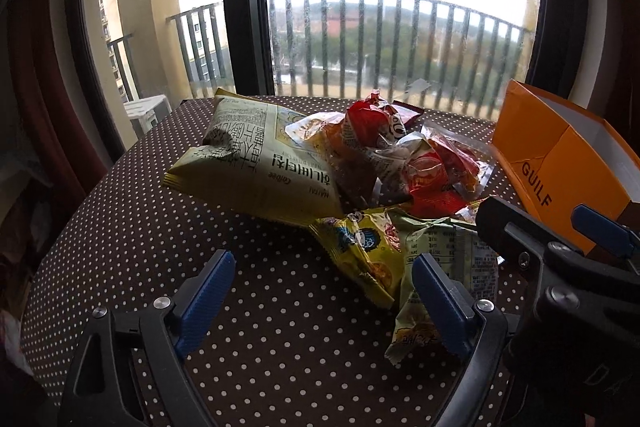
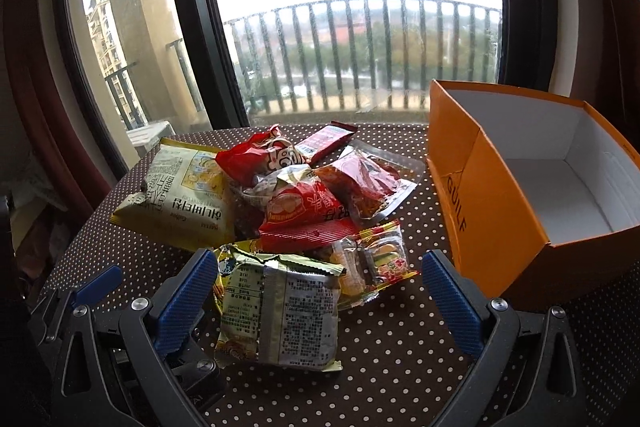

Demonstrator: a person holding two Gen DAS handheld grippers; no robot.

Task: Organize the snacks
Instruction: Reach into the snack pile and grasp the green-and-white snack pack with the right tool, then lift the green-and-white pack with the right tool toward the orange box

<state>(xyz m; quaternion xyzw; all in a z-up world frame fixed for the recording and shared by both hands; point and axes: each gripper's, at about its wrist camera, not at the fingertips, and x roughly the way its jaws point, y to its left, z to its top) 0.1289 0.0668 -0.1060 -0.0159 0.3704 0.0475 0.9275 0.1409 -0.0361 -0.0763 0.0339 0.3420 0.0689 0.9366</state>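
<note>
A pile of snack packets lies on a brown polka-dot table (image 1: 120, 235). It holds a big yellow chip bag (image 1: 256, 163) (image 2: 184, 195), red packets (image 1: 436, 179) (image 2: 308, 211), a clear gummy packet (image 2: 376, 263) and a pale green packet (image 2: 280, 311) (image 1: 452, 267). An open, empty orange box marked GUILF (image 2: 516, 195) (image 1: 568, 163) stands at the right. My left gripper (image 1: 324, 291) is open, just left of the pile's near edge. My right gripper (image 2: 320, 287) is open, its fingers either side of the green packet, not gripping it.
A large window with a dark frame (image 1: 244, 3) and balcony railing (image 2: 360, 51) lies behind the table's far edge. Dark red curtains (image 1: 36, 87) hang at the left. The right gripper's body (image 1: 560, 267) shows at the right of the left wrist view, close beside the left gripper.
</note>
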